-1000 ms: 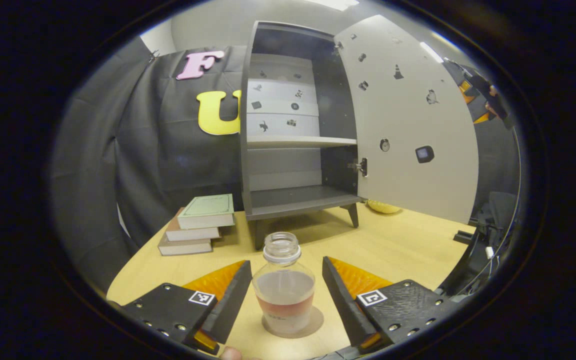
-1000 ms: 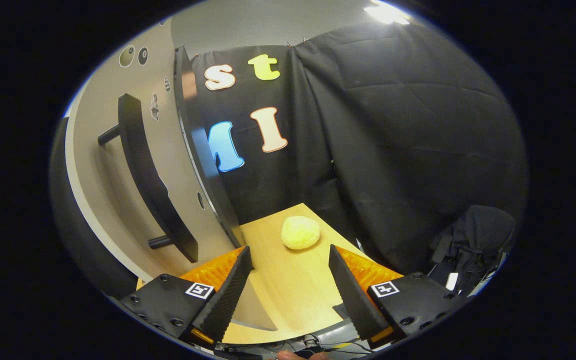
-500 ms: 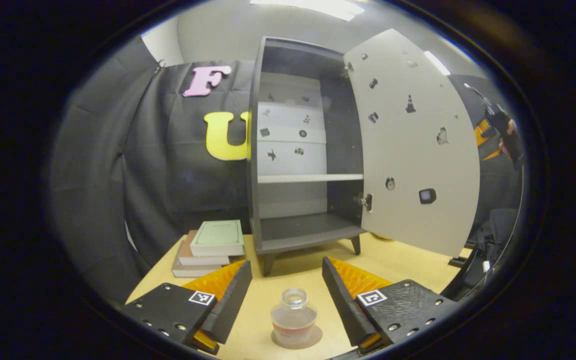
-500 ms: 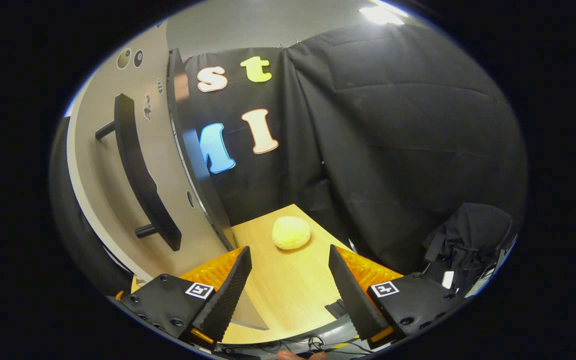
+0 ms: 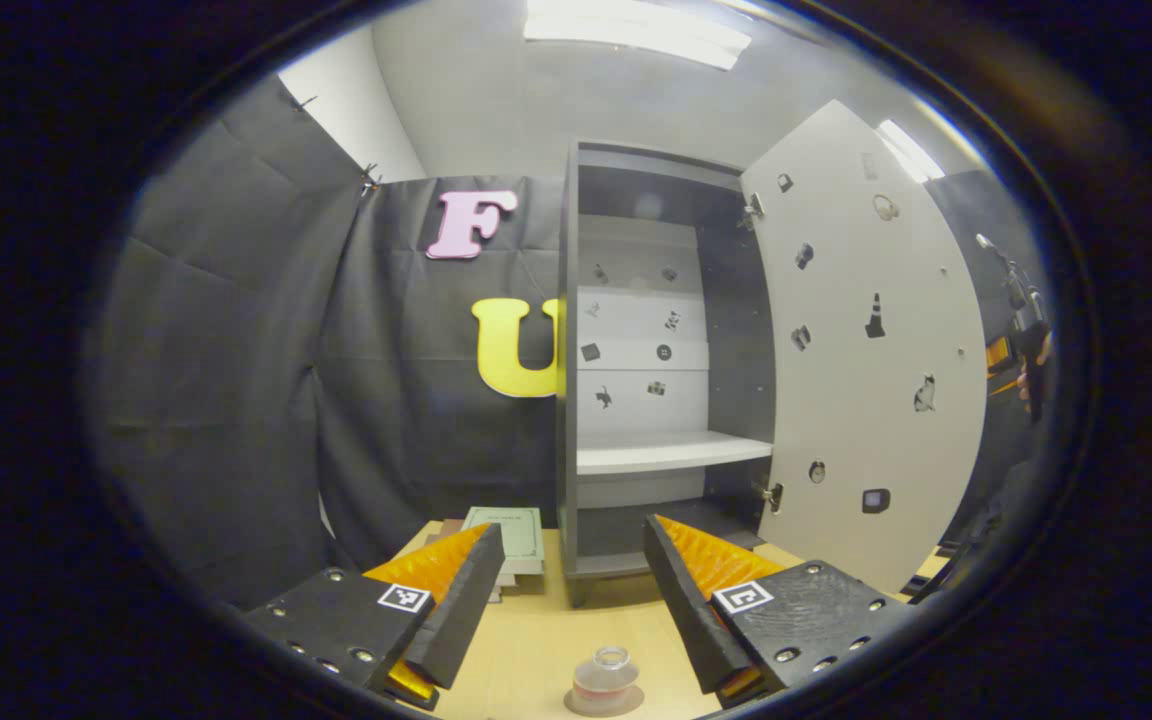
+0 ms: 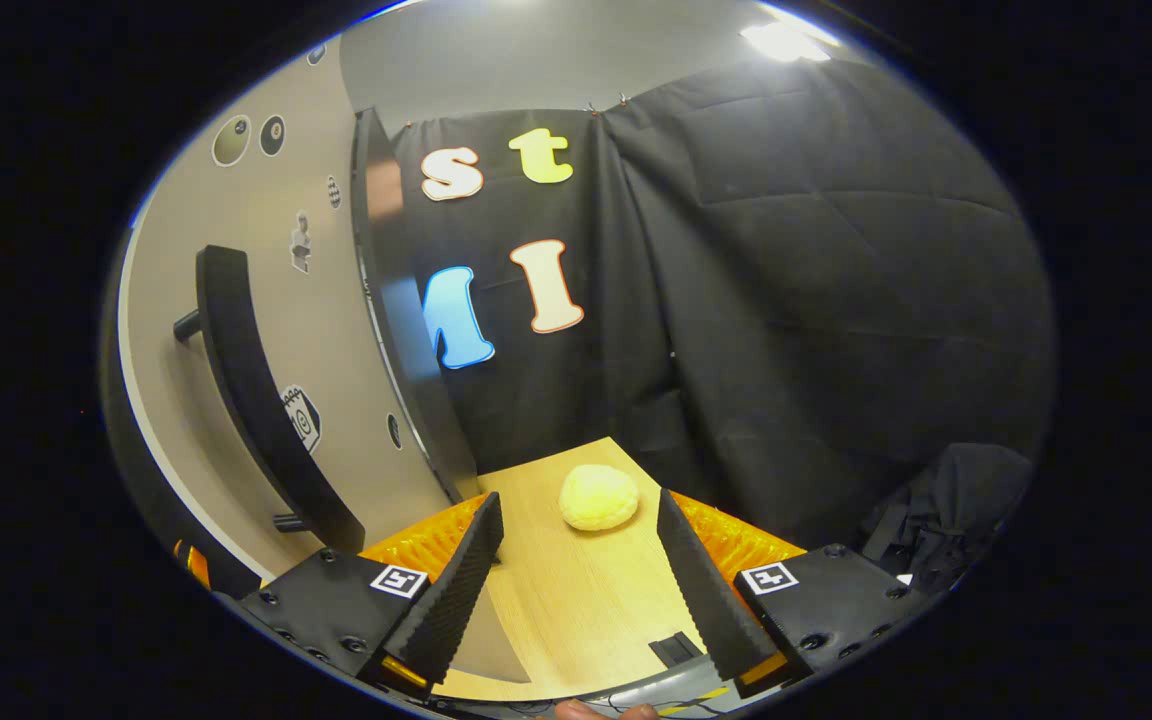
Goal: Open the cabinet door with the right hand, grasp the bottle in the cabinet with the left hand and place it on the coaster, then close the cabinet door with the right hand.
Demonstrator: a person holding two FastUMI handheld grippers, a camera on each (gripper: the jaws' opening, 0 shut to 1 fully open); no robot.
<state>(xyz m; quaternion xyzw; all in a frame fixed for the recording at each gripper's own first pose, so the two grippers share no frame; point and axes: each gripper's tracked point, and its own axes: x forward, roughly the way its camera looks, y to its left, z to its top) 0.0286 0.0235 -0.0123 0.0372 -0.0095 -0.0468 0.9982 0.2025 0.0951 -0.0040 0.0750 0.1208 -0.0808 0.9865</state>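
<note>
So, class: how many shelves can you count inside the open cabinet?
2: a pale upper shelf and the dark bottom shelf beneath it, partly hidden behind the left gripper.

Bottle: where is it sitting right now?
In the left gripper view, the bottle stands on the coaster, on the table before the open cabinet, low between the open left gripper fingers.

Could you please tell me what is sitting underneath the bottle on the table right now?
The bottle stands on a round coaster, whose rim shows around its base on the wooden table. The coaster's middle is covered by the bottle.
</note>
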